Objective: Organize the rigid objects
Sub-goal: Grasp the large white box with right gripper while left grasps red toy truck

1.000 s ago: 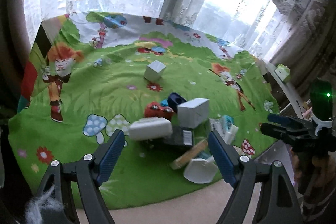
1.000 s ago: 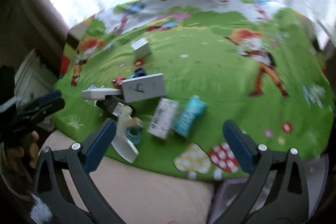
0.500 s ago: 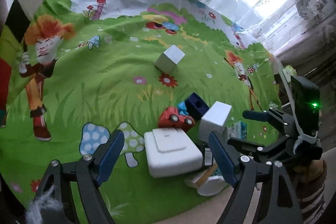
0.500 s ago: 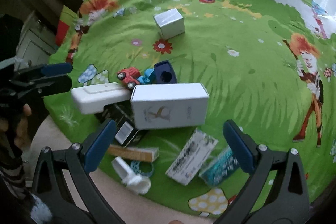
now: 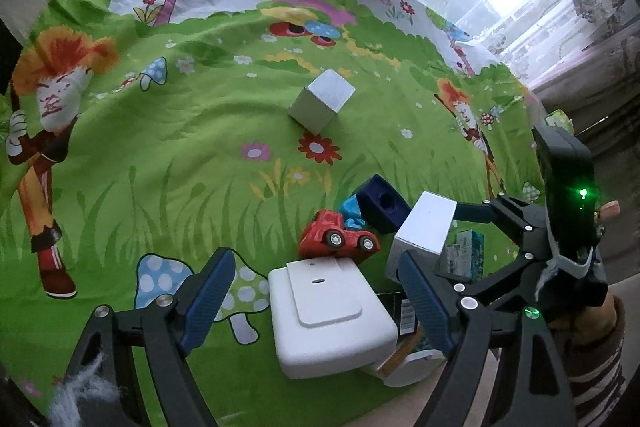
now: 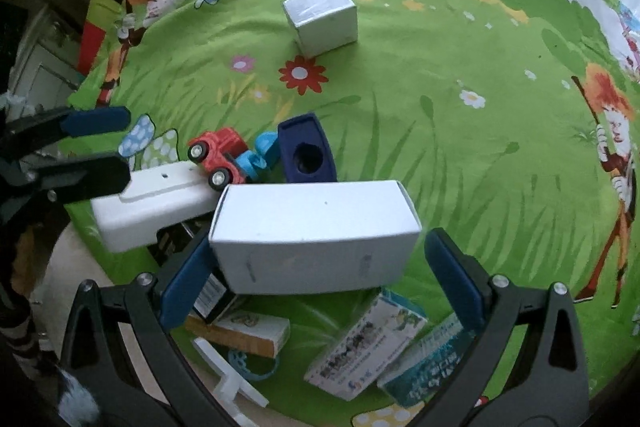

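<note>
A pile of rigid things lies at the near edge of a green cartoon cloth [image 5: 160, 155]. My left gripper [image 5: 316, 297] is open, its fingers straddling a flat white box [image 5: 328, 311] without pressing on it. In the right wrist view my right gripper [image 6: 320, 277] hangs open over a long white carton [image 6: 316, 227], which lies between its pads with a gap on the right. A red toy truck [image 6: 218, 157] and a dark blue block with a hole [image 6: 306, 149] sit just behind the carton. The left gripper [image 6: 92, 147] shows at the left edge.
A silver cube box [image 5: 322, 101] stands alone further back on the cloth. Near the front edge lie a tan box [image 6: 240, 331], a printed carton [image 6: 366, 347], a teal carton [image 6: 424, 367], a white plastic piece [image 6: 228, 379] and a black barcoded box [image 6: 208, 297]. Curtained windows stand behind.
Both grippers have come down and forward onto the pile. The flat white box now sits between the left fingers and the long carton between the right ones. Nothing has been gripped.
</note>
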`<act>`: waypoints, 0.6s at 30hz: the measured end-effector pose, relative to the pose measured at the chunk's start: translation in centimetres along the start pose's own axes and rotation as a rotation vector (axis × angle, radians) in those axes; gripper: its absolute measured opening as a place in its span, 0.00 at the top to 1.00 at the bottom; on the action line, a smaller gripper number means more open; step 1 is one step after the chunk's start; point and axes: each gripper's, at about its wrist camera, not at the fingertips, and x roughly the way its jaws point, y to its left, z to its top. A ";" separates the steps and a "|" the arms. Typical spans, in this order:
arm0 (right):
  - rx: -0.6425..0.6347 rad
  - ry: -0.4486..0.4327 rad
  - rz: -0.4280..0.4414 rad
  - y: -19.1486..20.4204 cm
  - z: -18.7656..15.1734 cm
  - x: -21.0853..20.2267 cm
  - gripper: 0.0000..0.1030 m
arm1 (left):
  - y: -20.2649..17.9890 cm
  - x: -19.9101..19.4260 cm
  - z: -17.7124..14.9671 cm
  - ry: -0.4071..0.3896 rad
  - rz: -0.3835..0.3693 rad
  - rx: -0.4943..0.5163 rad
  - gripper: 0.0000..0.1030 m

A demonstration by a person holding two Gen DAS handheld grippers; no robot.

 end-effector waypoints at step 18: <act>0.119 -0.230 -0.110 -4.0 -2.8 -6.6 0.16 | -4.2 5.4 1.5 0.132 0.176 0.155 0.18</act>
